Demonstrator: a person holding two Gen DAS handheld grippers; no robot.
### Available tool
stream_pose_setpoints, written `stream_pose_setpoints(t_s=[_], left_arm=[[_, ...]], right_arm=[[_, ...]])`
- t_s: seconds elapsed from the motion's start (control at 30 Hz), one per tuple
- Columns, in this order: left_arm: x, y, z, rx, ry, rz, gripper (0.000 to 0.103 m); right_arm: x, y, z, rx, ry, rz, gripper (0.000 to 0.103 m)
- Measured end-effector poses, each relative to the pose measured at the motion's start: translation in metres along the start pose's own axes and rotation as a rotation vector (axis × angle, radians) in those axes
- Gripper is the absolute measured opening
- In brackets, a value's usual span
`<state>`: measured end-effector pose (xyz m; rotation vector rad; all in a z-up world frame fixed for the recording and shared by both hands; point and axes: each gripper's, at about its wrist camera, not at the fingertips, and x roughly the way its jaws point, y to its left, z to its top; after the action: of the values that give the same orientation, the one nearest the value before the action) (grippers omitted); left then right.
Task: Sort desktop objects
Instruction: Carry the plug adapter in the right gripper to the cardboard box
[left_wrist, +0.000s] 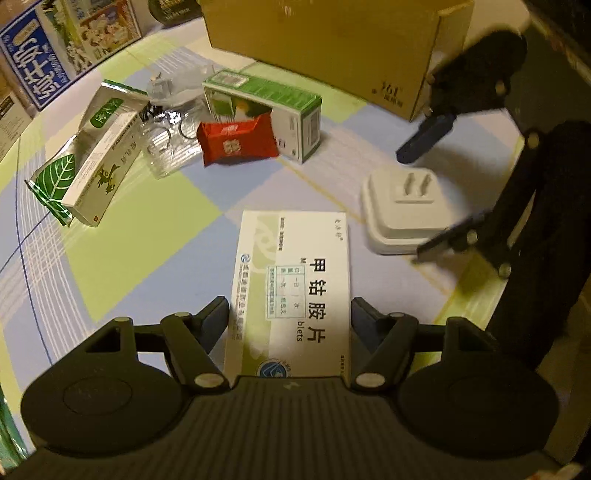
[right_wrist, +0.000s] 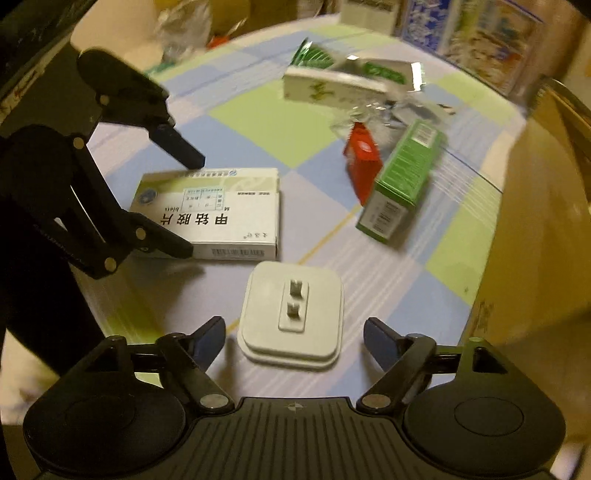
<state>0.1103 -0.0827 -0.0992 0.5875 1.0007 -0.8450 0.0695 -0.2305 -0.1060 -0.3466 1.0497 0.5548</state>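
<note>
In the left wrist view, the left gripper (left_wrist: 290, 314) is seen poised over the white medicine box (left_wrist: 291, 291), whose near end lies between the two fingers. The pads appear close to the box's long edges, but a firm press cannot be confirmed, so the jaws are taken as released around it rather than clenched. Beyond the fingertips and to the left lie the green leaf-printed box (left_wrist: 79, 173), the red packet (left_wrist: 238, 140) and the green carton (left_wrist: 266, 110); the brown cardboard box (left_wrist: 332, 48) stands farthest ahead. To the right, the white plug adapter (left_wrist: 404, 210) is flanked by the right gripper (left_wrist: 428, 192).

In the right wrist view, the right gripper (right_wrist: 294, 338) is held with jaws spread wide, and the white plug adapter (right_wrist: 291, 314) sits between the fingertips, untouched on either side. The white medicine box (right_wrist: 218, 214) lies ahead and to the left, straddled by the left gripper (right_wrist: 190, 206).

The step in hand is judged to be a paired approach. Next, each pair of jaws would need to be lowered and closed squarely before lifting.
</note>
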Motion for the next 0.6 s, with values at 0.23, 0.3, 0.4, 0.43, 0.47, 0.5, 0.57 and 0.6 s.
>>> stream_pose_setpoints(t_s=[0.23, 0.3, 0.4, 0.43, 0.47, 0.5, 0.57, 0.6], left_arm=[[-0.004, -0.002, 0.001, -0.072, -0.06, 0.043, 0.07], [-0.002, -0.002, 0.0, -0.09, -0.063, 0.051, 0.07], [0.002, -0.006, 0.0, -0.1, -0.067, 0.07, 0.07], [0.004, -0.007, -0.001, -0.101, -0.066, 0.081, 0.07], [0.005, -0.008, -0.001, -0.103, -0.068, 0.089, 0.07], [0.006, -0.009, -0.001, -0.107, -0.071, 0.096, 0.07], [0.006, -0.01, -0.002, -0.12, -0.074, 0.107, 0.07], [0.006, -0.01, -0.002, -0.128, -0.076, 0.112, 0.07]], right_arm=[[0.007, -0.005, -0.009, 0.111, -0.107, 0.027, 0.08], [0.01, -0.004, -0.01, 0.134, -0.118, 0.006, 0.08], [0.016, -0.003, -0.009, 0.167, -0.117, -0.024, 0.08], [0.017, -0.003, -0.01, 0.183, -0.111, -0.036, 0.077], [0.019, -0.003, -0.01, 0.2, -0.104, -0.046, 0.07], [0.019, -0.004, -0.01, 0.215, -0.105, -0.054, 0.068], [0.018, -0.003, -0.009, 0.222, -0.094, -0.074, 0.062], [0.018, -0.004, -0.008, 0.231, -0.088, -0.069, 0.062]])
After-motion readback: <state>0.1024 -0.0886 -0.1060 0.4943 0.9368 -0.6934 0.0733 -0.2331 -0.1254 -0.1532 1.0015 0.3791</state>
